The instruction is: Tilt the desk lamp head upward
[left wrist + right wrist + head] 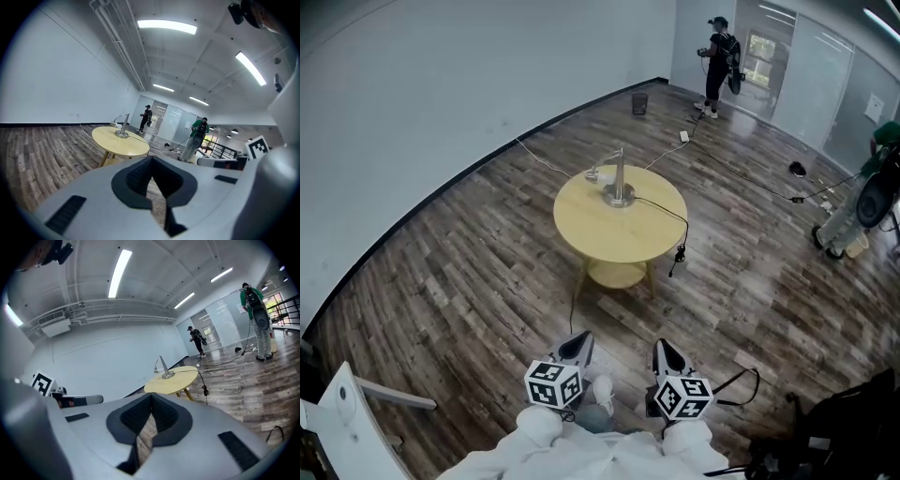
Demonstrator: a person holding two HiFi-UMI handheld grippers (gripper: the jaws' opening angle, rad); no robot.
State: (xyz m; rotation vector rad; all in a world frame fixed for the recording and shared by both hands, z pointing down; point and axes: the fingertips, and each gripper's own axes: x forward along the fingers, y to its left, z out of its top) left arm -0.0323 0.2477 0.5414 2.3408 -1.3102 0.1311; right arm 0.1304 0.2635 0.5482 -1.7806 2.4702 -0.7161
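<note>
**Reference landmark:** the round yellow tabletop (623, 234).

**Desk lamp (619, 187).** The lamp stands on the tabletop, close to its far edge as the head view shows it. Its round metal base lies flat on the surface, and a slim post rises from the base. The lamp head (593, 175) sits to the left of the post on a curved neck, low over the far-left rim of the tabletop.

**Black cable (670, 217).** It runs from the lamp base across the tabletop to the right rim and hangs over it. A small inline piece dangles just below the rim.

**Left gripper (579, 345).** It is on the near side of the tabletop, well apart from it, above the wood floor (469, 272). It points toward the tabletop. The jaws are closed together with the pads meeting at the tips, and nothing is held between them.

**Right gripper (664, 349).** It is just beside the left gripper, also well short of the tabletop and pointing toward it. The jaws are fully closed on each other and empty.

**Surroundings.**
- A lower shelf (617, 274) sits under the tabletop.
- A waste bin (639, 103) stands beyond the tabletop, near the wall.
- A person in dark clothes (717, 66) stands far beyond the tabletop.
- A person in green (255, 310) stands well to the right of the tabletop.
</note>
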